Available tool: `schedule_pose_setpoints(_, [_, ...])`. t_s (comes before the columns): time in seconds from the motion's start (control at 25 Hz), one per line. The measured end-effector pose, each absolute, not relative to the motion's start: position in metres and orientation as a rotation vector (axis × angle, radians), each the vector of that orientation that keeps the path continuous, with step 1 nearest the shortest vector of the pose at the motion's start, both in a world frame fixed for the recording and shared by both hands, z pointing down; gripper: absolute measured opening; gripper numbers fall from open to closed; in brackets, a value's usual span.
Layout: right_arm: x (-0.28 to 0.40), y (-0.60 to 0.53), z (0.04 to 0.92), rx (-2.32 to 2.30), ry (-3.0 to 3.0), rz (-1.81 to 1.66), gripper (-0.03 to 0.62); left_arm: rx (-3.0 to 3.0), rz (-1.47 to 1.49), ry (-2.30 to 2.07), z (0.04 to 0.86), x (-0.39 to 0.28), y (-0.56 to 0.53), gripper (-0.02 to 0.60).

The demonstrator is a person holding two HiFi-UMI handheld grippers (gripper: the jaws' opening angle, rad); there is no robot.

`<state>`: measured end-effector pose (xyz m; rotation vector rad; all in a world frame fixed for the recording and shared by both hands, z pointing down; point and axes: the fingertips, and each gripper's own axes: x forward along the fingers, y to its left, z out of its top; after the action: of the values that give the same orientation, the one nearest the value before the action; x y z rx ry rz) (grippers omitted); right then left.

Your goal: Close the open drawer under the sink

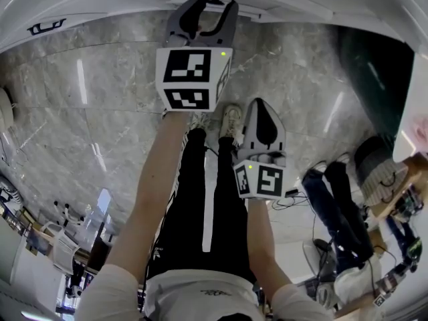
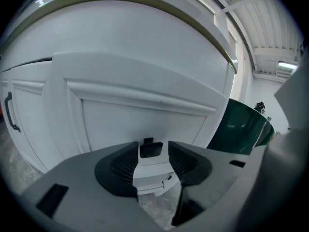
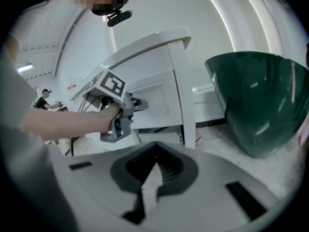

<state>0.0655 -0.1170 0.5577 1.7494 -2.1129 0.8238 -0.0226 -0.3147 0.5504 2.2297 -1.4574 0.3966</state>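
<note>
Two grippers are in view, but only the left gripper (image 1: 215, 9) is at work. It is up against the drawer front (image 2: 145, 112), the white framed panel that, in the left gripper view, seems to stand a little proud of the curved white cabinet (image 2: 120, 33) behind it. Its jaws stand fairly wide, one on either side of the small black handle (image 2: 151, 148) low on that front. A gap shows beside the handle, so the pads do not look to be pressing on it. The right gripper (image 3: 157, 152) hangs well back from the drawer front and off to its right, tips together with nothing between them. A dark green bin (image 3: 256, 100) sits on the floor to the right of the drawer front, clear of its path.

I judge the step in hand to be the set-up for the push. The tool is at the front, but the drawer does not look fully home; how far out it stands I cannot tell. The next move calls for a straight, level shove square to the drawer front, so it does not rack on its runners. The jaws should be either clear of the handle or closed to make a blunt pusher. The right gripper has no job here.
</note>
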Motion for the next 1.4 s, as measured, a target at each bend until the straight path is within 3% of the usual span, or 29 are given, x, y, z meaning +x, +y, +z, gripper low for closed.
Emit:
schedule_pose_setpoints(0.12, [0.070, -0.111, 0.558, 1.766, -2.100, 0.835, 0.029, 2.200, 0.421, -1.483, 0.555, -0.029, -0.309, 0.235])
schedule_pose_setpoints(0.72, [0.066, -0.079, 0.524, 1.722, -2.160, 0.779, 0.029, 2.128, 0.488, -1.443, 0.541, -0.040, -0.211, 0.236])
schedule_pose_setpoints(1.2, [0.069, -0.102, 0.310, 1.820, -2.313, 0.573, 0.029, 2.219, 0.457, -1.480, 0.347, -0.046, -0.165, 0.216])
schedule_pose_setpoints(1.4, [0.058, -0.094, 0.241, 1.752, -2.321, 0.482, 0.029, 2.362, 0.374, -1.518, 0.253, -0.049, -0.142, 0.159])
